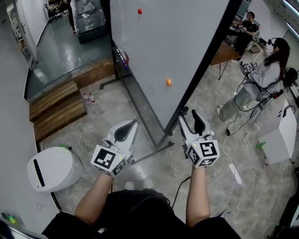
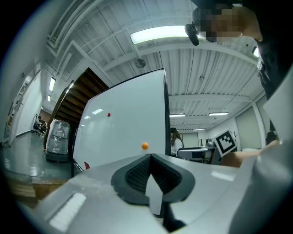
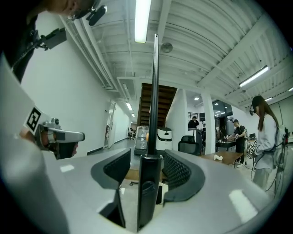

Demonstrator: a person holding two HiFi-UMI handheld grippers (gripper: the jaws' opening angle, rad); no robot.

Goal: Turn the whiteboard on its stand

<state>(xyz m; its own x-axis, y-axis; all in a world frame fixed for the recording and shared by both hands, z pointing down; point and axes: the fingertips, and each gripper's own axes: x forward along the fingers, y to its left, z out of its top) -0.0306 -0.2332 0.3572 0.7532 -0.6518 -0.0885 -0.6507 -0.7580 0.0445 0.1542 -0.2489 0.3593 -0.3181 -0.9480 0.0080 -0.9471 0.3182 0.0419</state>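
The whiteboard (image 1: pixel 163 42) stands tall on its stand, its pale face carrying a red magnet (image 1: pixel 139 11) and an orange magnet (image 1: pixel 168 82). Its dark side frame (image 1: pixel 205 65) runs down to the lower corner just in front of me. My right gripper (image 1: pixel 190 119) is open around that corner. In the right gripper view the black frame (image 3: pixel 153 100) rises between the two pads (image 3: pixel 176 171) with a gap on each side. My left gripper (image 1: pixel 128 127) hangs left of the board's lower edge, shut and empty, apart from the board. The left gripper view faces the board's white face (image 2: pixel 123 132).
The stand's foot bar (image 1: pixel 149 154) lies on the floor between my grippers. A white round bin (image 1: pixel 53 168) stands at the left, with wooden steps (image 1: pixel 56 107) and small bottles (image 1: pixel 88 98) behind it. A person (image 1: pixel 261 79) stands at the right beside a white cabinet (image 1: pixel 280 135) and floor cables (image 1: pixel 233 126).
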